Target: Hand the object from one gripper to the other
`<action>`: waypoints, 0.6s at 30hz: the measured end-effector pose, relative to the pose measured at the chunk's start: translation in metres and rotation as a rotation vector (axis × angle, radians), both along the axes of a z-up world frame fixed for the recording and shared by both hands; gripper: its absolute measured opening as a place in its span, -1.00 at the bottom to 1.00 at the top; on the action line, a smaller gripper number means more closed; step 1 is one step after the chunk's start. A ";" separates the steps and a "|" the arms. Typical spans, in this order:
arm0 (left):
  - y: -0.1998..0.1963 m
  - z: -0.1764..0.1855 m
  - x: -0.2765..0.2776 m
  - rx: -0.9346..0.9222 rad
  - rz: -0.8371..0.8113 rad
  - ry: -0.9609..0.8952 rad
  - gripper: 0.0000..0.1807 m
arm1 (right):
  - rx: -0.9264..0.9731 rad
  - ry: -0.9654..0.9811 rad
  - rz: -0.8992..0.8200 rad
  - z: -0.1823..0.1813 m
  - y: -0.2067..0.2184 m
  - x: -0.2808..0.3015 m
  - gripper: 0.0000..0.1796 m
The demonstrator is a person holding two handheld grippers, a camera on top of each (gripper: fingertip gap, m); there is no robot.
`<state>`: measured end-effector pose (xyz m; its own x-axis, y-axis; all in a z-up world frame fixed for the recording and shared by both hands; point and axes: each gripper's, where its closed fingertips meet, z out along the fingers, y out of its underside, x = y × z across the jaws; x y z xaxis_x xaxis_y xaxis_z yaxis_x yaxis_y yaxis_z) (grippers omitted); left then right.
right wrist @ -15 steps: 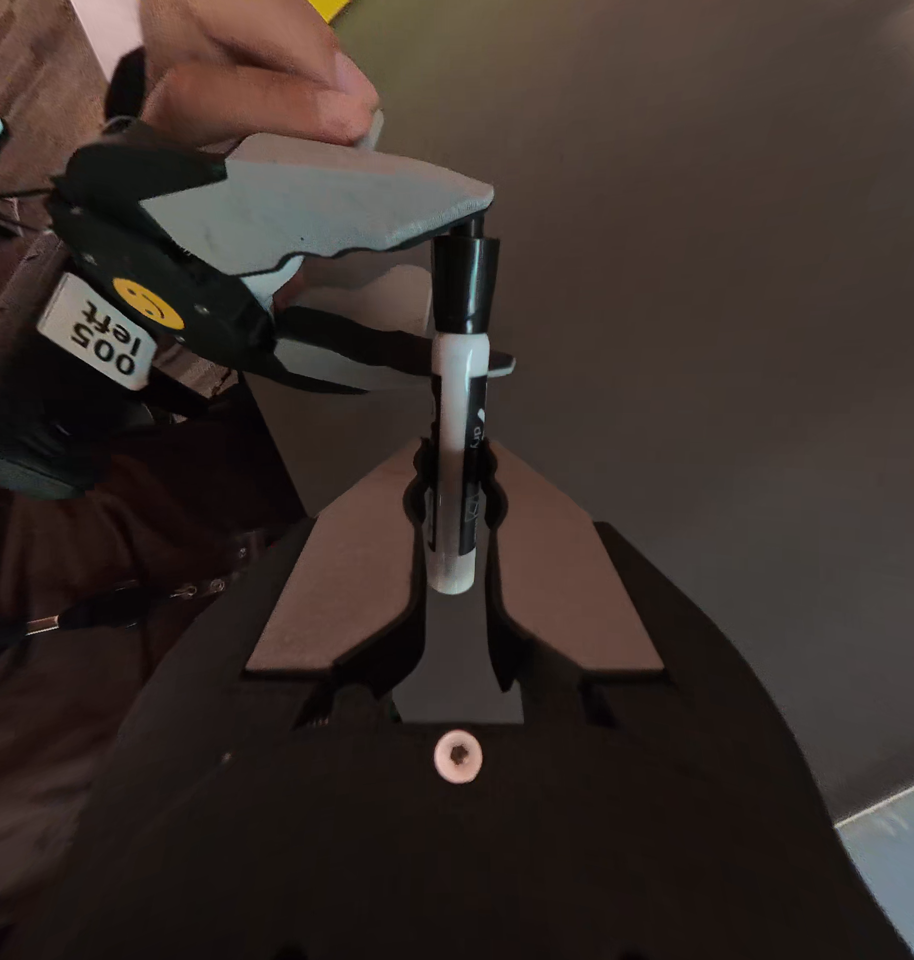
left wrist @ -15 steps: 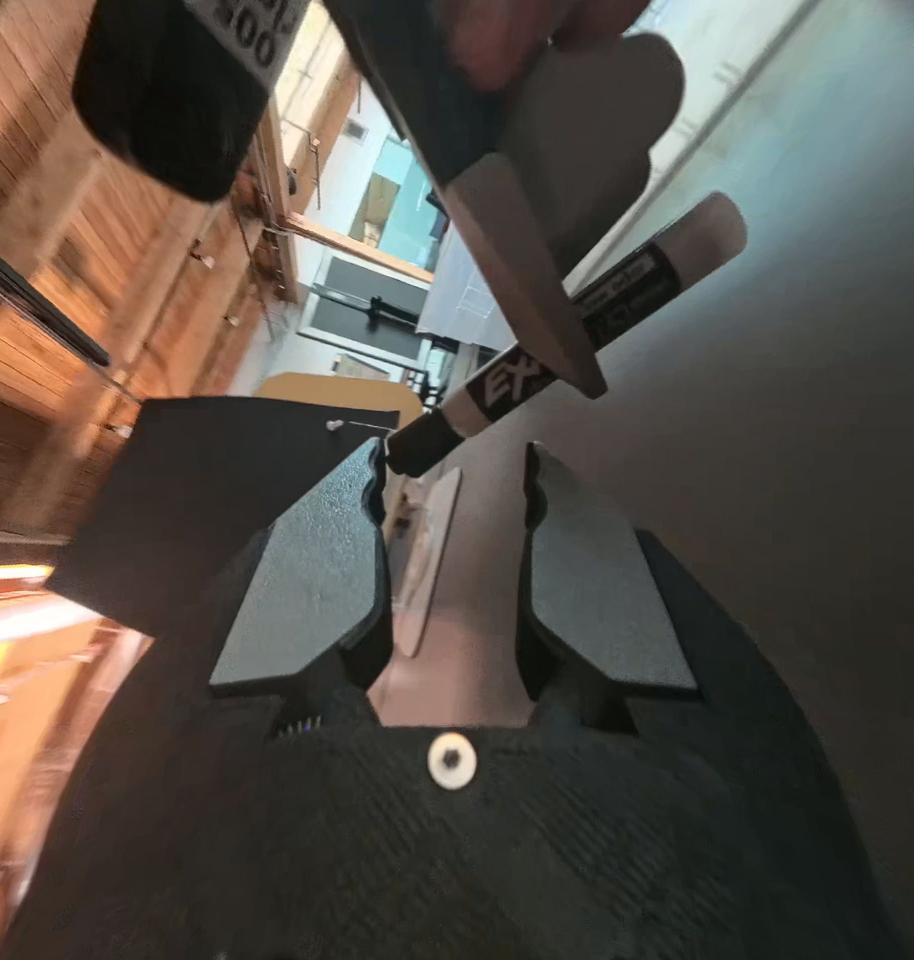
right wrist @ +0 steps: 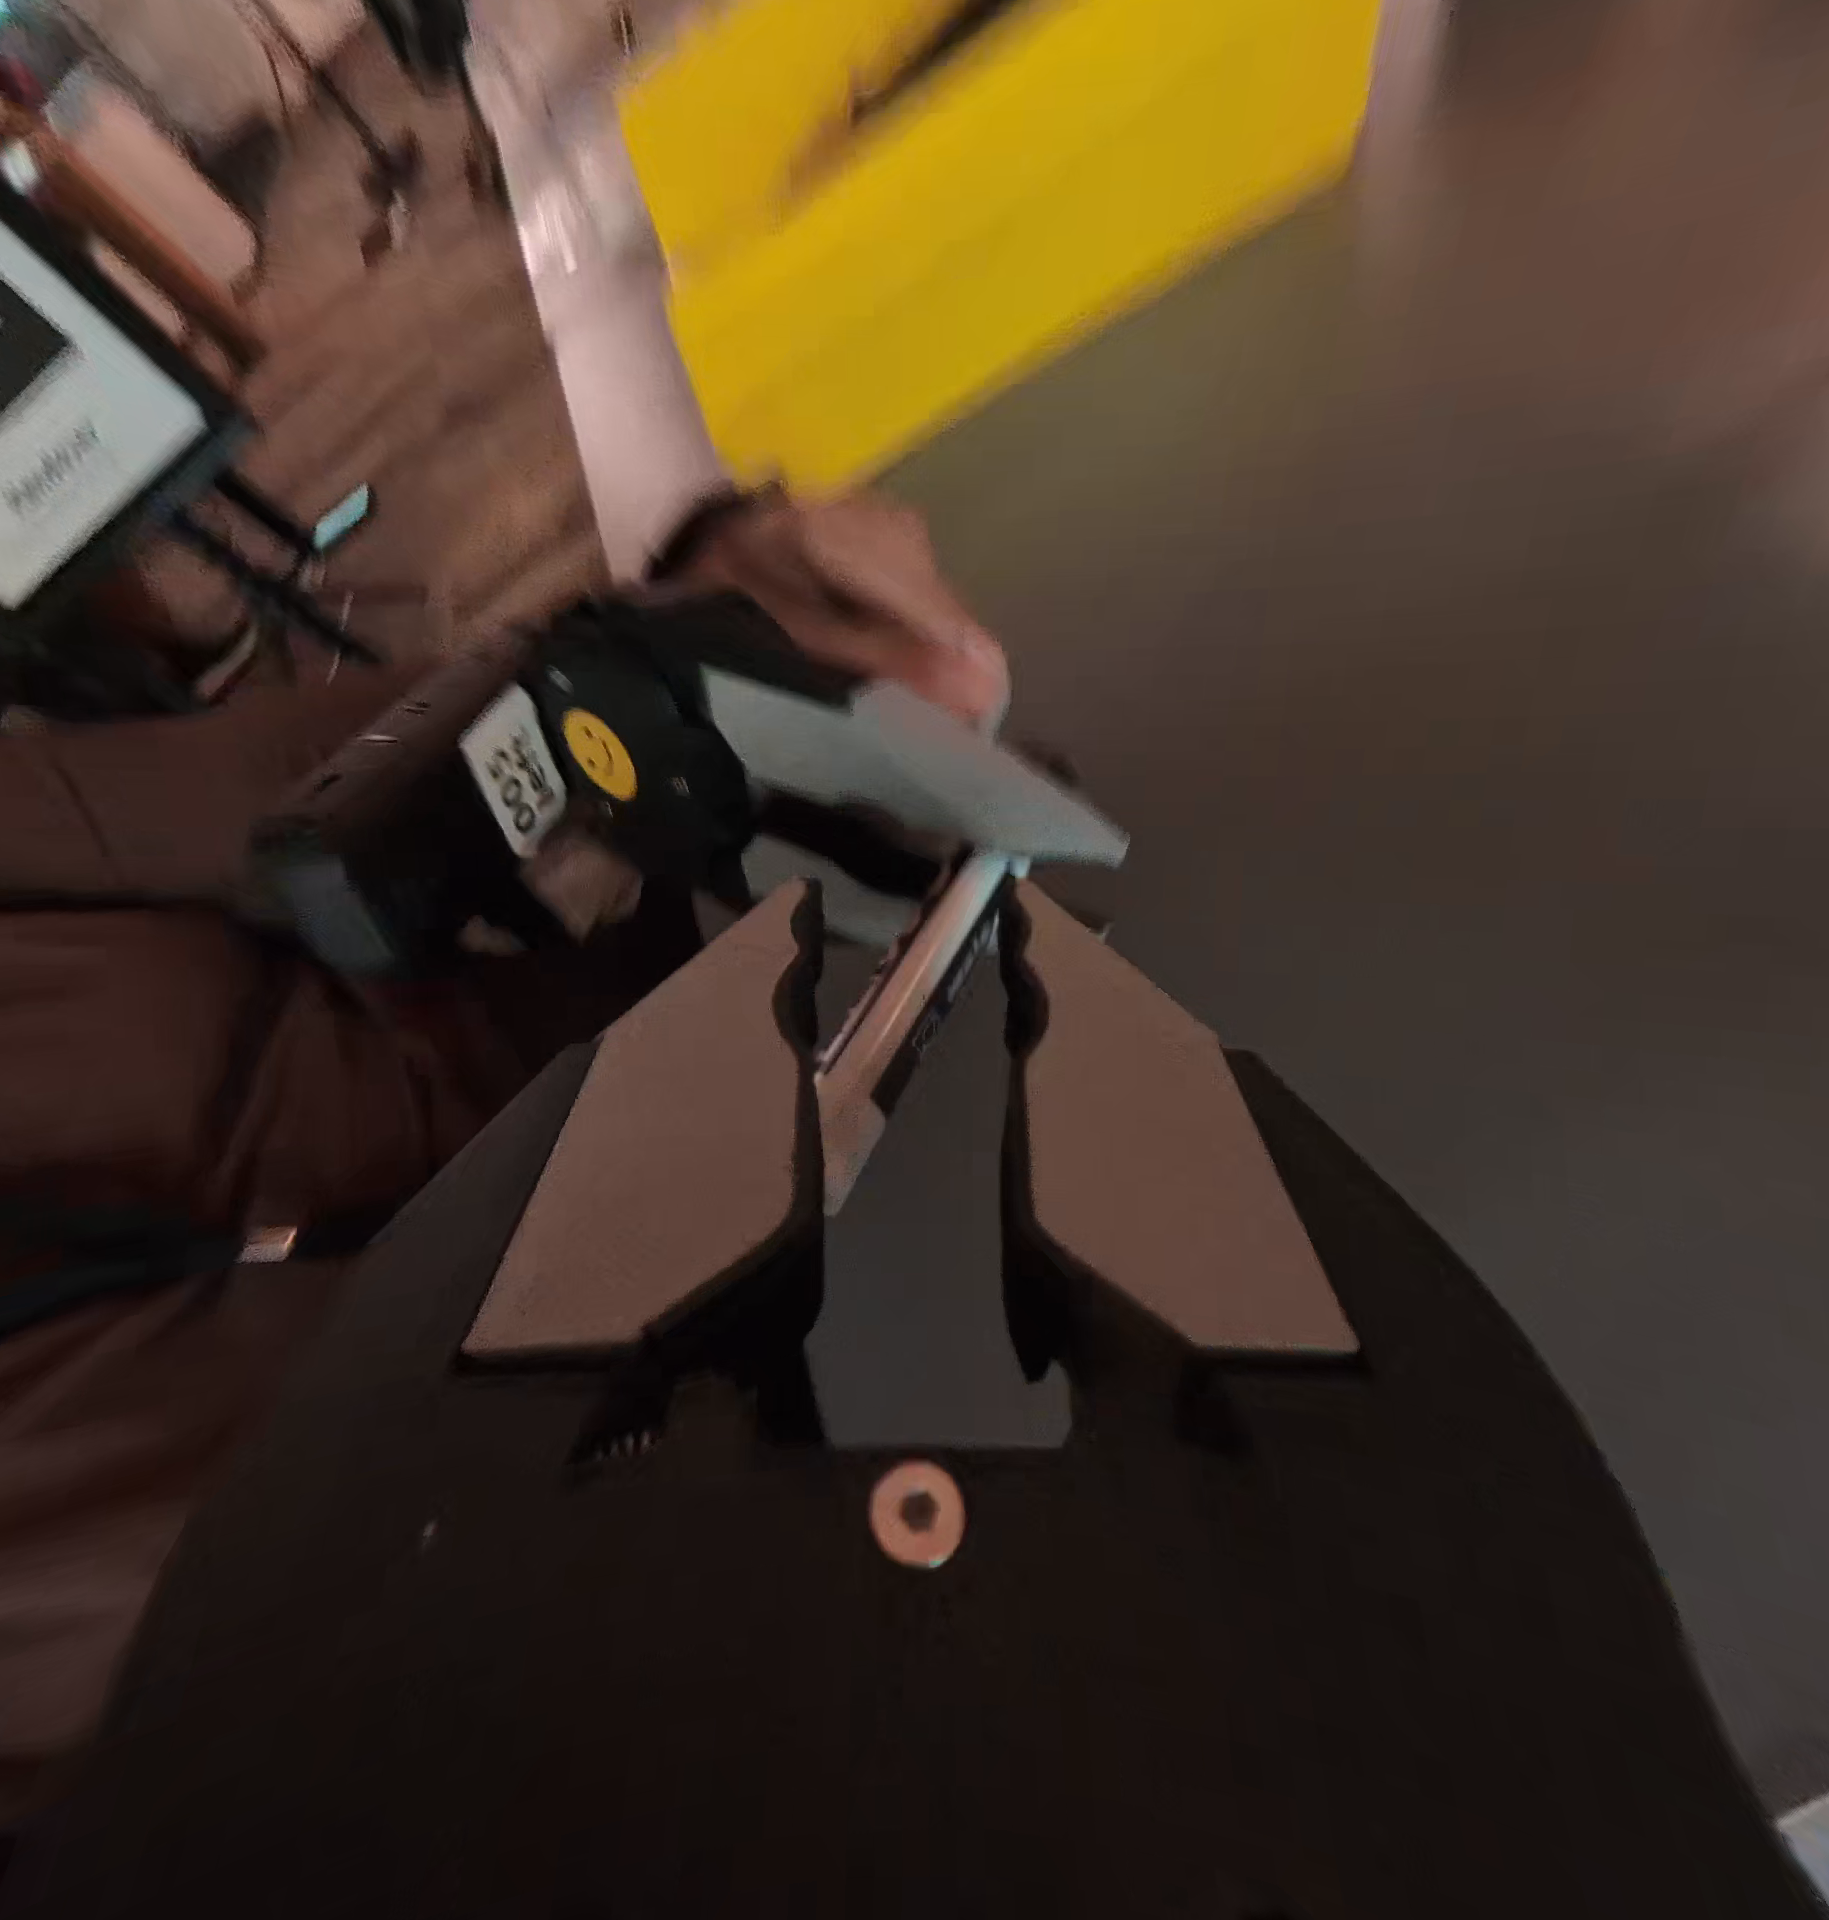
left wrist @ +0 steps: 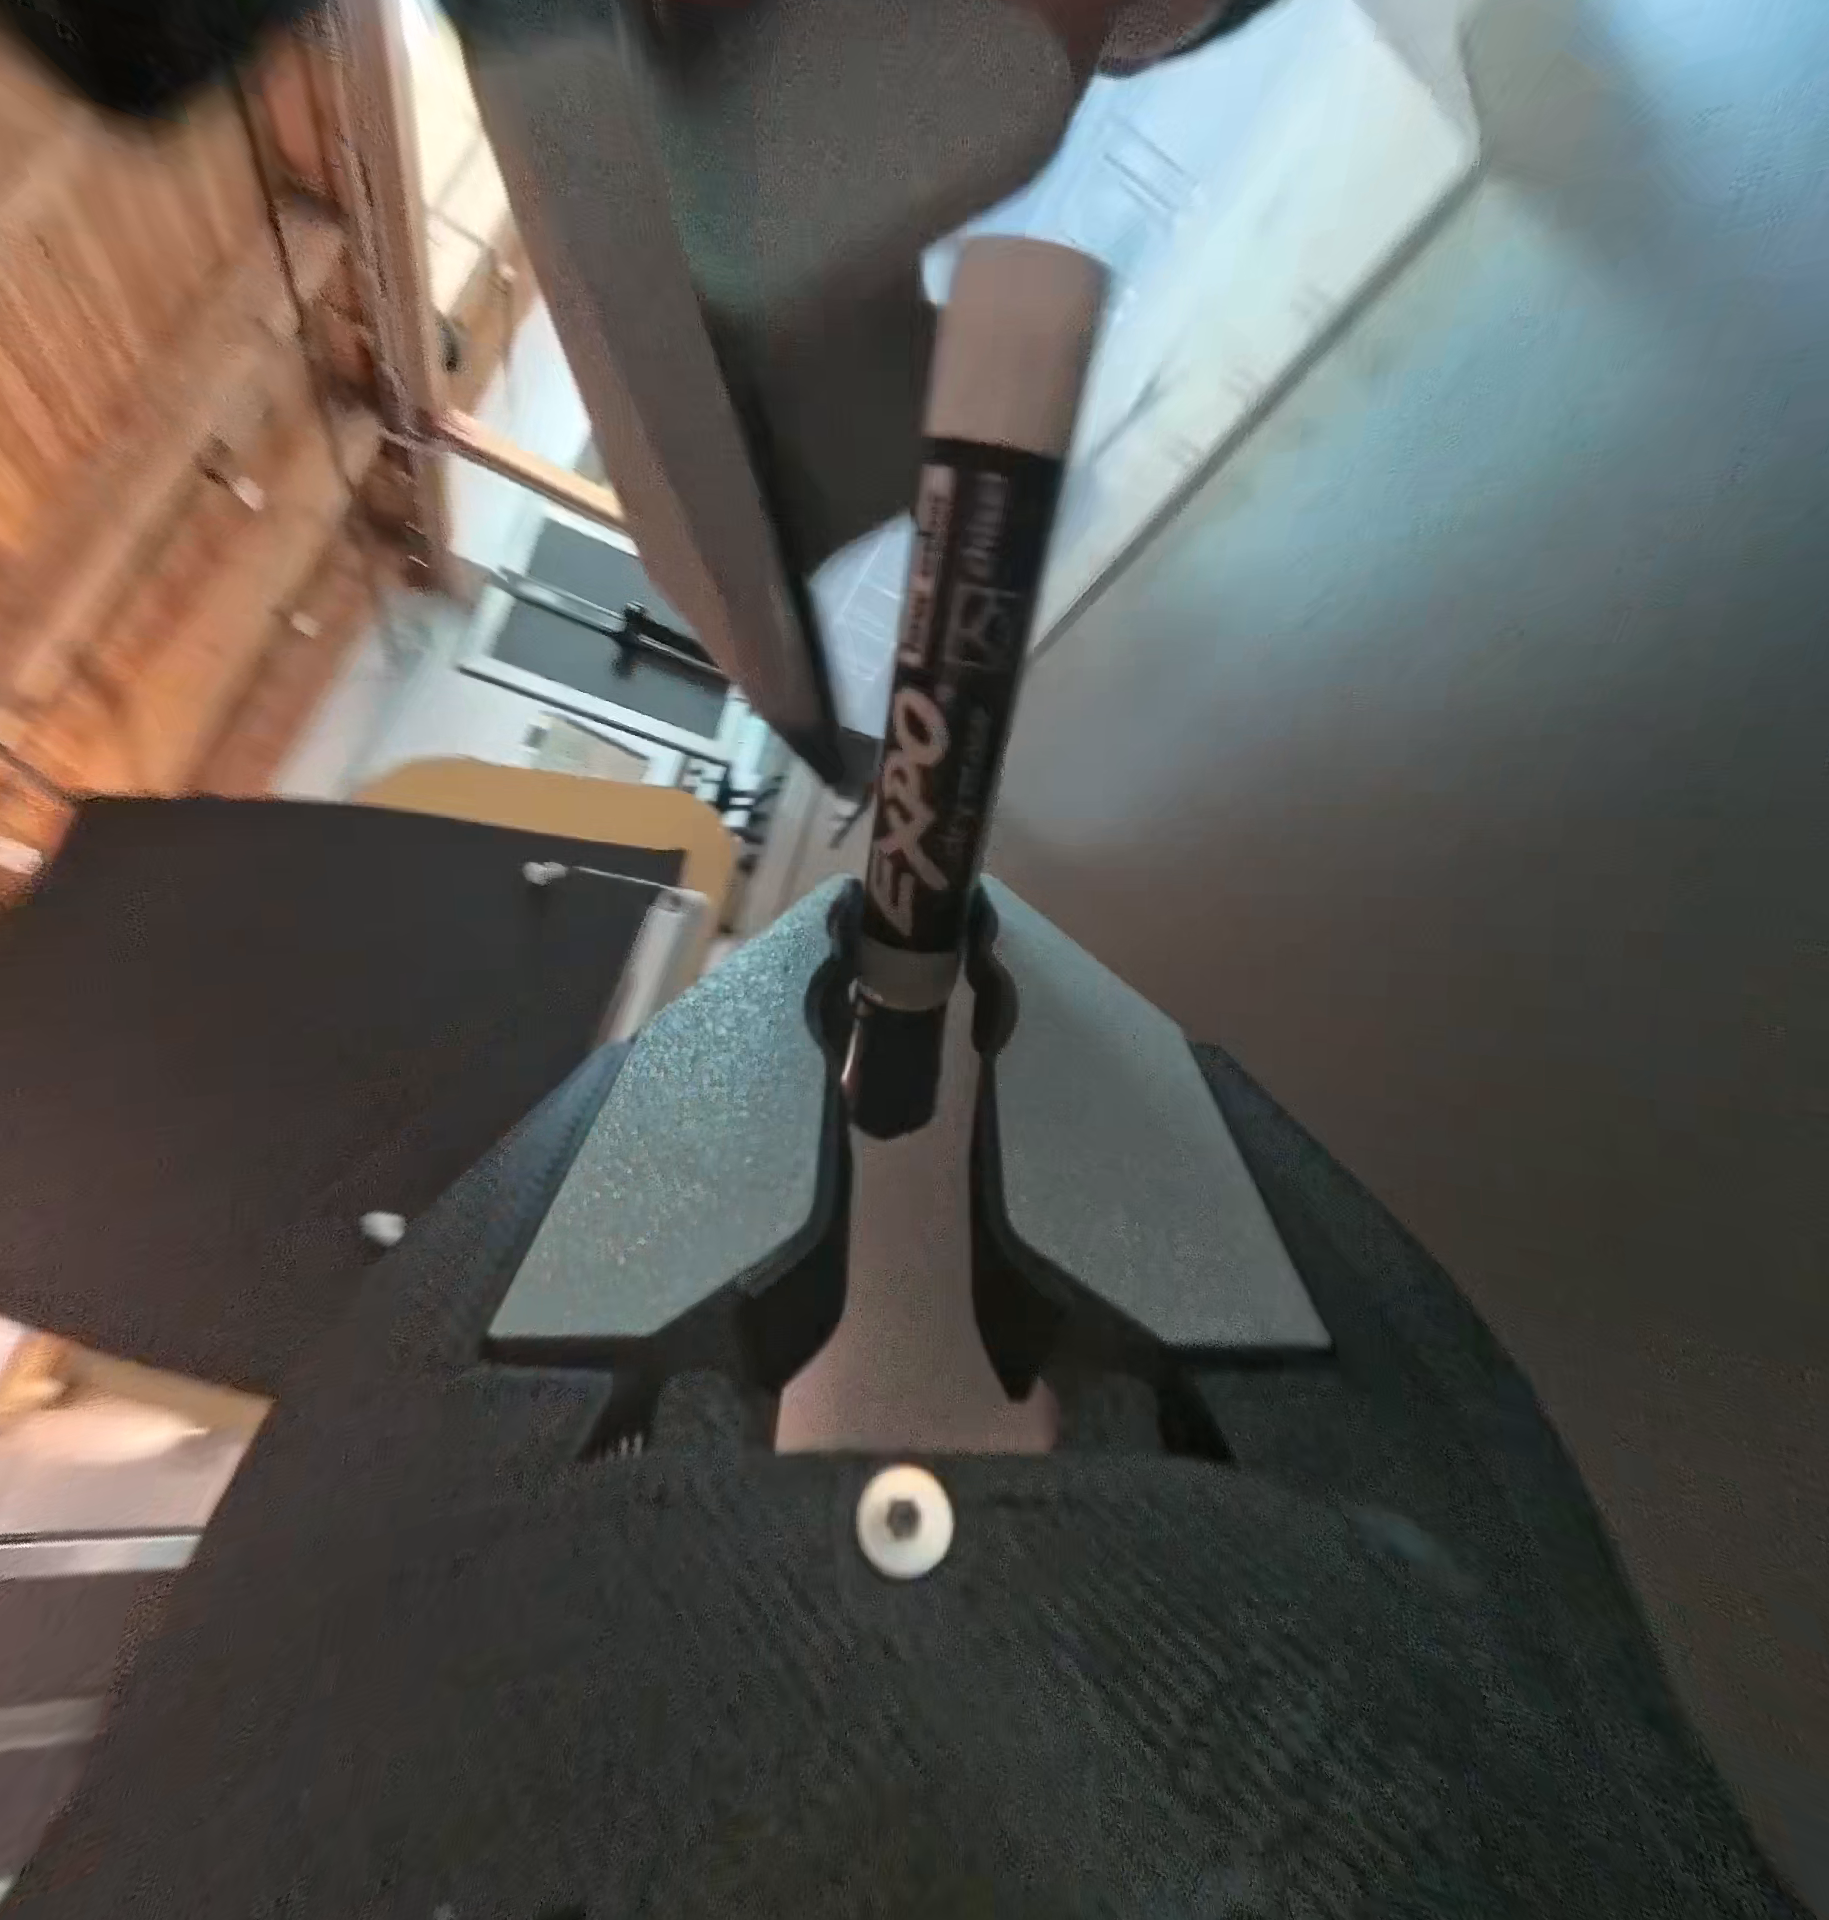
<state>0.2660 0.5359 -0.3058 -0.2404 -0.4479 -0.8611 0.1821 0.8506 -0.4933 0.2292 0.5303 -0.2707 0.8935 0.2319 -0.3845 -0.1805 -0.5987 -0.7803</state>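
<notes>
A dark matte grey tabletop point(left wrist: 1461, 935) fills the right side of both wrist views, with blurred wooden wall panelling point(left wrist: 110, 416) and a bright window area behind it in the left wrist view. A large bright yellow box-like shape point(right wrist: 972, 229), heavily blurred, sits at the top of the right wrist view, and a white framed sign with a black pattern point(right wrist: 48, 416) stands at the far left there. The person's dark brown sleeve point(right wrist: 162, 987) fills the left of that view, and a hand point(right wrist: 848, 603) rests on top of the black left gripper point(left wrist: 910, 914) with its grey finger plates. In its own view the left gripper is clamped around the lower body of the black-and-white dry-erase marker point(left wrist: 951, 665), just above the black cap, which pokes down between the fingers; the barrel rises upright away from the camera, its white end near the blurred grey finger point(left wrist: 702, 436) of the other tool. The black right gripper point(right wrist: 910, 925) with brownish-looking finger plates has its fingers spread wide; the marker point(right wrist: 910, 1018) lies slanted in the gap, close to the right finger, though blur hides whether it touches. On the left gripper's side sit a small round yellow sticker point(right wrist: 598, 753) and a white label point(right wrist: 510, 769).
</notes>
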 end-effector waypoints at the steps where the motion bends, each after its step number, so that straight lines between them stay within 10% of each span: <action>1: 0.002 0.002 -0.001 -0.094 -0.021 0.043 -0.82 | 0.141 -0.045 -0.044 0.027 0.003 0.008 -0.62; 5: 0.014 0.015 -0.003 -0.442 -0.084 0.177 -0.83 | 0.603 -0.140 -0.179 0.106 -0.012 0.014 -0.54; 12: 0.007 0.027 -0.014 -0.859 -0.280 0.423 -0.84 | 0.320 -0.313 -0.101 0.039 0.017 -0.002 -0.16; 15: 0.000 0.025 -0.019 -0.844 -0.314 0.448 -0.83 | 0.305 -0.348 -0.110 0.026 0.032 -0.003 -0.69; 18: -0.005 0.023 -0.021 -0.813 -0.320 0.451 -0.84 | 0.346 -0.311 -0.050 0.025 0.037 -0.013 -0.82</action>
